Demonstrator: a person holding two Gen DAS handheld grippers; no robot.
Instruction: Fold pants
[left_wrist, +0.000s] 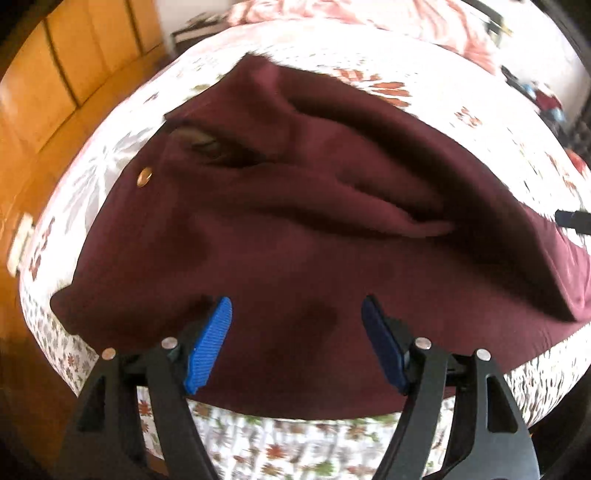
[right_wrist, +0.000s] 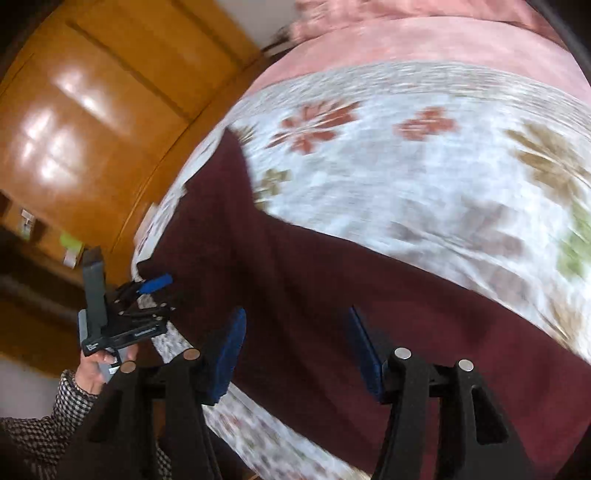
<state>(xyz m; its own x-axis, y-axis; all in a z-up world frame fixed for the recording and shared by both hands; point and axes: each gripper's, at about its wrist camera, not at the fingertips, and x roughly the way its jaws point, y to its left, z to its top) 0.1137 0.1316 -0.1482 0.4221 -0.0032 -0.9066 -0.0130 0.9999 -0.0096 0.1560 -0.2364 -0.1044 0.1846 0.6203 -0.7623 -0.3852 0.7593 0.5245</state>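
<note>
On the bed (left_wrist: 443, 99), over its white flowered cover, the maroon pants (left_wrist: 295, 221) lie rumpled in deep folds, a brass button (left_wrist: 144, 176) showing at about ten o'clock in the left wrist view. The left gripper (left_wrist: 295, 343) hangs at six o'clock over the near edge of the pants with its blue fingers (left_wrist: 208, 343) spread apart, holding nothing. The right gripper (right_wrist: 295, 354) is likewise spread wide above the cloth (its view is blurred), and at nine o'clock there the left gripper sits by the bed's edge, orange wooden doors (right_wrist: 92, 110) behind it.
</note>
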